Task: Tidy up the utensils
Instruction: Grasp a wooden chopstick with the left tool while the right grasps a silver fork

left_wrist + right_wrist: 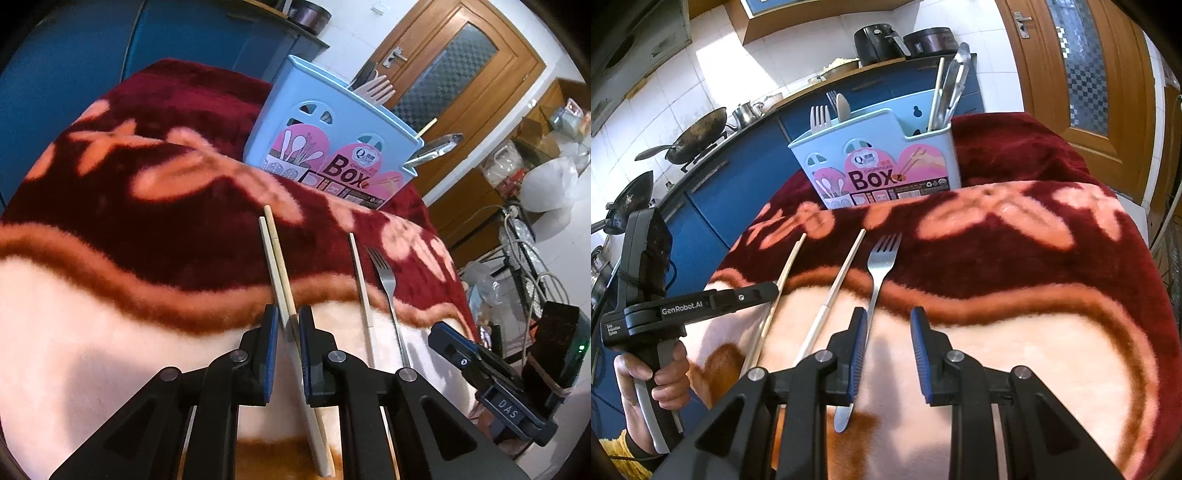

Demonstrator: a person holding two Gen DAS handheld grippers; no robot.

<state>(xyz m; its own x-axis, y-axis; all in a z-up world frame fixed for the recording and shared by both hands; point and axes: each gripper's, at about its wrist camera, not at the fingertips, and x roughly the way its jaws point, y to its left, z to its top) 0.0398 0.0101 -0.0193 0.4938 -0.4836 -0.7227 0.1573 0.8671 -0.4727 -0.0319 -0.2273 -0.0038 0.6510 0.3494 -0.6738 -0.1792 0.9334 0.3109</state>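
Some utensils are in the box, some still wait.

The left gripper (pixel 288 325) has its fingers open around two chopsticks (pixel 275 266). The right gripper (pixel 888 325) is open and empty by the fork (pixel 881 273). The blue box (pixel 879 162) far off holds some already.

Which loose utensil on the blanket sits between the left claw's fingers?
The pair of wooden chopsticks, farthest left on the blanket. The single white chopstick and metal fork lie apart to its right, outside the left claw.
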